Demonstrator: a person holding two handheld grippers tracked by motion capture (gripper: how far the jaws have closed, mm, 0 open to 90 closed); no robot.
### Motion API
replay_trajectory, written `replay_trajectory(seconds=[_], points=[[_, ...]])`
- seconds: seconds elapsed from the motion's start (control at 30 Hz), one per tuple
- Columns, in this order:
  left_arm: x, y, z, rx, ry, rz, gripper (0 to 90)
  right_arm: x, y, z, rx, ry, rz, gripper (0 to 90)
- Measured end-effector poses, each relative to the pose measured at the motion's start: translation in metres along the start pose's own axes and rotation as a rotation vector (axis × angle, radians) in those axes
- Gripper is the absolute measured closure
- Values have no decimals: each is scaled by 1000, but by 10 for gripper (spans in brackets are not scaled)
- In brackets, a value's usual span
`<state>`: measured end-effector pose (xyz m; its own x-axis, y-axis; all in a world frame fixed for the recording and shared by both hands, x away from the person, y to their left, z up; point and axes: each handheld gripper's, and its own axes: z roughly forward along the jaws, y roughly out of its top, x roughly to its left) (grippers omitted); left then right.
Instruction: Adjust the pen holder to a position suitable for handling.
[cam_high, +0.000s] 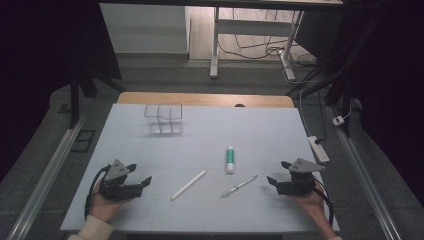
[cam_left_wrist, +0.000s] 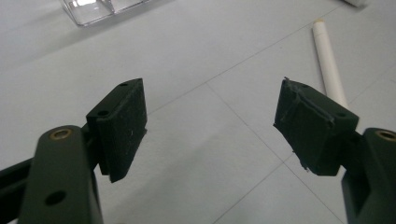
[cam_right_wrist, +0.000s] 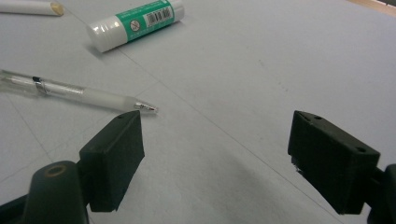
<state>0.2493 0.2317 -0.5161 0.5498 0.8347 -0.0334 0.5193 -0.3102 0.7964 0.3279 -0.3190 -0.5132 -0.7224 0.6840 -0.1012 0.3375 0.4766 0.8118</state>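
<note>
Grippers are resting low on the table (cam_high: 260, 127), both empty. Left gripper (cam_high: 141, 176) is sitting at the near left corner, jaws standing wide apart with bare table between them. Right gripper (cam_high: 278, 173) is sitting at the near right, jaws likewise spread wide, nothing held.

Three things are lying loose in the middle: a white stick (cam_high: 188, 184) nearest the left gripper, a clear pen (cam_high: 239, 186) nearest the right gripper, and a green glue stick (cam_high: 230, 159) just behind them. A clear divided box (cam_high: 163, 118) is standing well apart, toward the far left of the table.

Judging by the layout, the step in hand is probably picking these up and dropping them into the box; no reach is under way.

In the right gripper view the pen (cam_right_wrist: 77, 91) is lying off to the left of the jaws, tip pointing toward them, glue stick (cam_right_wrist: 135, 24) beyond it. In the left gripper view the white stick (cam_left_wrist: 329, 63) is running past the far jaw, box (cam_left_wrist: 100, 7) at the top edge.

To do it well:
- Turning each hand so the jaws are straddling the thin thing across its width, not along it.
- Going for the middle of the length so it is not tipping.
- Keeping pads close to the table, since pen and stick are low and can roll.
- Closing gently; the pen looks slippery.
- One arm at a time near the box, to avoid bumping.
</note>
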Motion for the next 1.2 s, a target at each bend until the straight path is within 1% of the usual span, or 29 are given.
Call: replay_trajectory(seconds=[0.07, 0.1, 0.13, 0.17, 0.23, 0.27, 0.37, 0.4, 0.43, 0.5, 0.6, 0.63, 0.67, 0.7, 0.8, 0.97, 1.1, 1.2], points=[[0, 1, 1, 0, 1, 3, 256, 0, 0, 0, -2, -4, -6, 179], [0, 1, 2, 1, 2, 6, 257, 0, 1, -1, -14, -13, -22, 182], [0, 1, 2, 2, 4, 7, 257, 0, 1, -1, -14, -13, -22, 182], [0, 1, 3, 4, 3, 8, 257, 0, 2, -2, -24, -6, -22, 183], [0, 2, 6, 9, 6, 10, 258, -1, 3, -4, -49, -8, -8, 187], [0, 2, 7, 11, 8, 10, 259, -1, 3, -5, -55, -14, -11, 187], [0, 4, 11, 22, 14, 20, 259, -2, 3, -4, -54, -4, 0, 187], [0, 4, 12, 23, 15, 23, 260, -2, 2, -3, -48, 3, 16, 177], [0, 5, 13, 26, 16, 25, 260, -2, 2, -3, -48, 3, 16, 177], [0, 6, 14, 27, 18, 26, 260, -2, 1, -1, -44, 2, 39, 161], [1, 8, 15, 24, 20, 26, 272, -3, 0, 0, -28, 2, 56, 162], [2, 8, 15, 21, 19, 26, 272, -3, 0, 0, -28, 2, 56, 162], [3, 9, 16, 21, 19, 25, 276, -3, 0, 0, -34, -12, 59, 167], [4, 10, 16, 20, 21, 23, 282, -2, 0, 0, -43, -11, 54, 181], [7, 12, 18, 19, 24, 22, 287, -2, 0, 0, -50, -19, 47, 187], [13, 19, 24, 24, 32, 30, 293, -2, 0, 1, -39, -20, 54, 187], [19, 27, 31, 29, 57, 41, 300, -2, 0, 2, -38, -22, 56, 187], [25, 33, 36, 34, 56, 35, 299, -2, 1, 2, -35, -20, 55, 186]])
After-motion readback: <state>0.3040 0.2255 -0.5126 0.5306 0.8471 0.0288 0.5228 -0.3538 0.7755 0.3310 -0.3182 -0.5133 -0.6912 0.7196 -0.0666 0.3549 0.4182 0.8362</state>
